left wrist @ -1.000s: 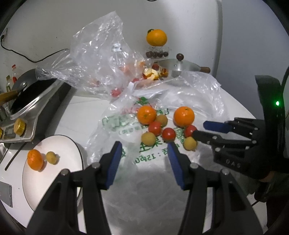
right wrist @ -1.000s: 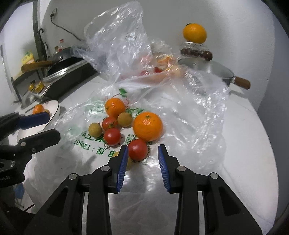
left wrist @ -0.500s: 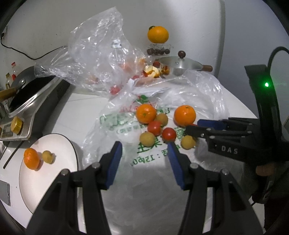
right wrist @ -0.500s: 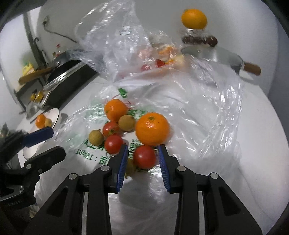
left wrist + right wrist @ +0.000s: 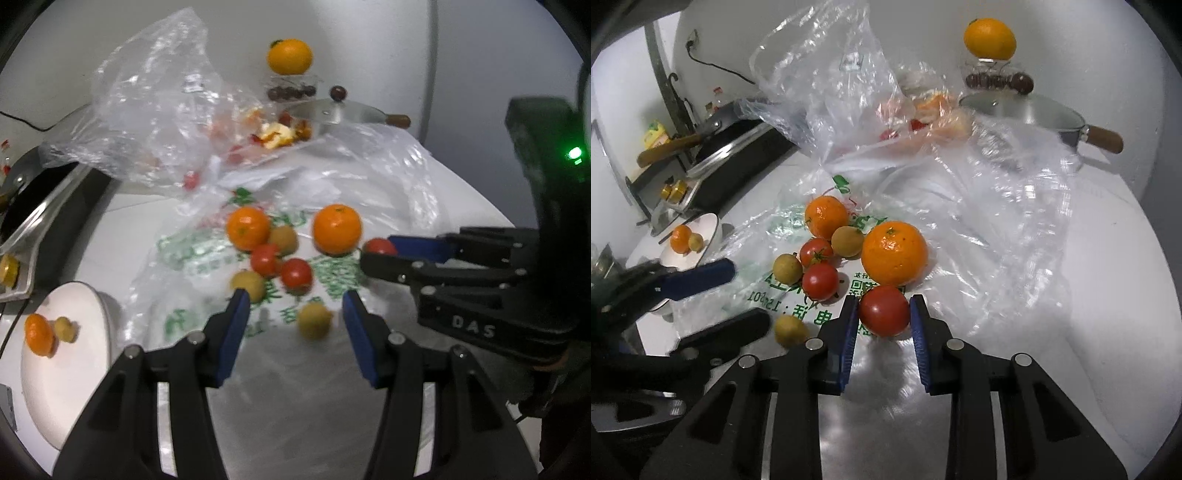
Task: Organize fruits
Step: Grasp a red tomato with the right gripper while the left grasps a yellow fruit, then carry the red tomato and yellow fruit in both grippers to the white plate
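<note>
Gripping a red tomato [image 5: 884, 311] beside the large orange [image 5: 894, 253], the right claw [image 5: 884, 325] holds it; the left claw [image 5: 291, 325] gapes wide around a small yellow fruit [image 5: 314, 320].

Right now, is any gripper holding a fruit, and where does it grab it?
The right gripper has a red tomato between its blue pads, at its two sides. The left gripper is open, holding nothing.

A lidded pot [image 5: 1030, 110] with a wooden handle [image 5: 1104, 139] stands at the far side of the white bench [image 5: 1126, 280], near the wall. A dark pan [image 5: 713, 136] sits on a cooktop [image 5: 738, 162] at the left, its knobs [image 5: 675, 190] brass-coloured. A black cable [image 5: 716, 66] runs down the wall. Bottles [image 5: 657, 134] stand behind, blurred.
</note>
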Motion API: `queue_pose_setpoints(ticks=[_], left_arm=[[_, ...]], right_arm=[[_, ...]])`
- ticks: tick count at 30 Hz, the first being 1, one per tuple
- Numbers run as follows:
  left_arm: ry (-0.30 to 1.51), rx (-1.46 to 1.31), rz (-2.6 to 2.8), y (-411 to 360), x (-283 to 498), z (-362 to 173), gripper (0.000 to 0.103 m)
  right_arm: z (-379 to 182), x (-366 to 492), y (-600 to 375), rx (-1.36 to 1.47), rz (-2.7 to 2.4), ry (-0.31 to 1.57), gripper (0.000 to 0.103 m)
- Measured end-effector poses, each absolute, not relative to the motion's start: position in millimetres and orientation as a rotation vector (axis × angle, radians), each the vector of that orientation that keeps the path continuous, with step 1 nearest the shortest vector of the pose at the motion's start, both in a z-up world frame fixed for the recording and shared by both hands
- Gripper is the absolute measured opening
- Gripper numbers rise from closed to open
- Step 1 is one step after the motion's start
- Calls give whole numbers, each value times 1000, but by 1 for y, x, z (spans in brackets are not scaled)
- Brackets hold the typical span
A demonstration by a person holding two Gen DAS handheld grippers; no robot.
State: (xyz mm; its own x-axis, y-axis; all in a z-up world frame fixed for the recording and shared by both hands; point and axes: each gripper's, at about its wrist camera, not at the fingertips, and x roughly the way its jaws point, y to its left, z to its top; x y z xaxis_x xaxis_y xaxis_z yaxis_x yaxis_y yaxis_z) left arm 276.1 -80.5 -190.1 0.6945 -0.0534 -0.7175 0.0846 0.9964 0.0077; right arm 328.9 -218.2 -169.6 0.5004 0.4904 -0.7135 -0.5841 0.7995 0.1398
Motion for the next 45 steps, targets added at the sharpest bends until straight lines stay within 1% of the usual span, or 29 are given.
queue_pose_setpoints(ticks=[11, 13, 15, 17, 18, 20, 29, 45], left_arm=[[859, 78, -84, -94, 295, -215, 53], [867, 79, -94, -94, 299, -217, 50], [873, 77, -104, -95, 302, -219, 45], [880, 77, -113, -97, 305, -222, 42], [880, 70, -122, -96, 306, -222, 35], [883, 62, -133, -97, 308, -221, 25], [867, 60, -149, -99, 300, -214, 25], [794, 41, -171, -87, 254, -189, 25]], right_arm=[[-159, 321, -241, -107, 665, 759, 30], [-161, 322, -243, -103, 666, 759, 30], [-161, 323, -243, -100, 668, 758, 30], [-162, 324, -244, -101, 668, 756, 30], [-162, 324, -244, -100, 669, 755, 30], [-162, 324, -244, -100, 671, 753, 30], [-157, 318, -242, -109, 671, 736, 30], [-139, 279, -223, -149, 668, 696, 30]])
